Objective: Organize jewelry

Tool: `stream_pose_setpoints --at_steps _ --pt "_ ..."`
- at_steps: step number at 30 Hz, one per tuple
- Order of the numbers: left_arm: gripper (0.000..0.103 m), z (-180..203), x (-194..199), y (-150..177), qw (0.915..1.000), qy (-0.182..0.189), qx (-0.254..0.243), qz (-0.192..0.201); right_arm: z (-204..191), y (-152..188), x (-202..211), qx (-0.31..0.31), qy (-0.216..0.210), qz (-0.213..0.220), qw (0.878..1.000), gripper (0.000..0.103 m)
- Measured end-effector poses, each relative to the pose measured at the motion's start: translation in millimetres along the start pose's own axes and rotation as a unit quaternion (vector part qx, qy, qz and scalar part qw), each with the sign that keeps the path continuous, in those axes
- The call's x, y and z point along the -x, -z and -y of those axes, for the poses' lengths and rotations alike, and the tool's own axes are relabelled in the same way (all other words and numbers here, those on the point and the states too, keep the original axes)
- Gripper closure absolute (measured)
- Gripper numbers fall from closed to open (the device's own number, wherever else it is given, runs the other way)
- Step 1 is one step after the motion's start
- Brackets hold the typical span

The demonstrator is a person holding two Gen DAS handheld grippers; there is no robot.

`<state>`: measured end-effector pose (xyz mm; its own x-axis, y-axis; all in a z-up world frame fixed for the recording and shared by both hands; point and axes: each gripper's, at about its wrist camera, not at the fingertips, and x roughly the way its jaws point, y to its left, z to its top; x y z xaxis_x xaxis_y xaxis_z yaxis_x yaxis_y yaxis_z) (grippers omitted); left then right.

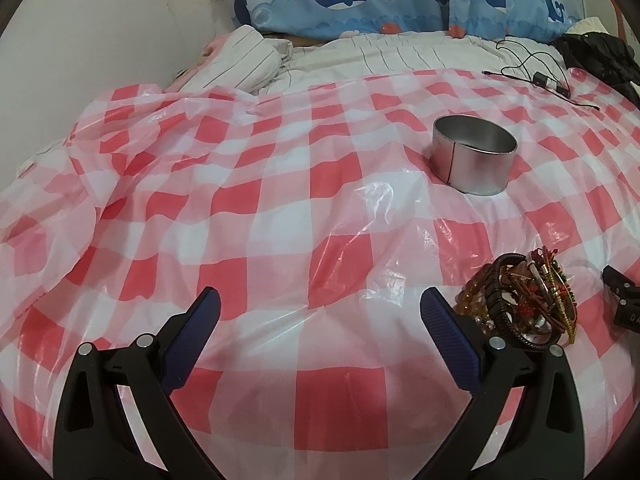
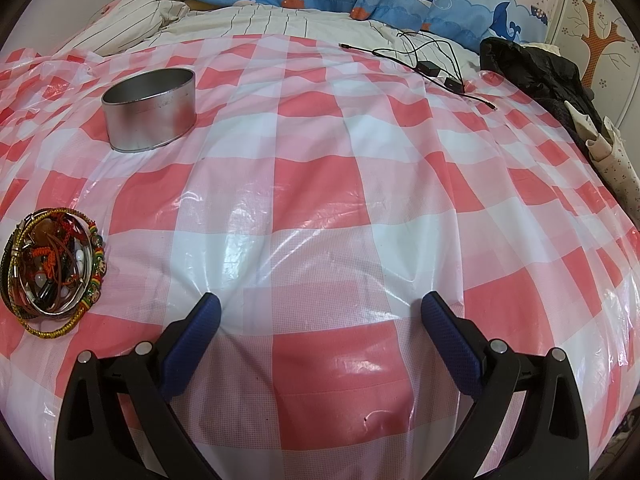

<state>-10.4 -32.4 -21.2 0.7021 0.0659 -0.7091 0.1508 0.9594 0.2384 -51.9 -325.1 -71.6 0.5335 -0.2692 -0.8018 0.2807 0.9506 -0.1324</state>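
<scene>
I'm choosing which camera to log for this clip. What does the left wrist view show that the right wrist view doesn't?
Only the left wrist view shows the left gripper, open, and a black part of the right gripper at its edge. Only the right wrist view shows the right gripper's open fingers and the tree decal. Both show the metal tin, the pile of bracelets, the checkered sheet and the black cable.

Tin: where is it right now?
The tin stands upright and open on the checked sheet, right of centre in the left wrist view and upper left in the right wrist view, beyond the bracelet pile.
</scene>
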Motion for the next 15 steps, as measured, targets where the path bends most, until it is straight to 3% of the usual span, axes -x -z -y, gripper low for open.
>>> stream_pose_setpoints --at_steps 15 --pt "0.007 3.7 2.5 0.3 0.9997 -0.02 -0.011 0.007 -0.4 0.4 -0.1 -0.001 -0.001 0.0 1.0 0.007"
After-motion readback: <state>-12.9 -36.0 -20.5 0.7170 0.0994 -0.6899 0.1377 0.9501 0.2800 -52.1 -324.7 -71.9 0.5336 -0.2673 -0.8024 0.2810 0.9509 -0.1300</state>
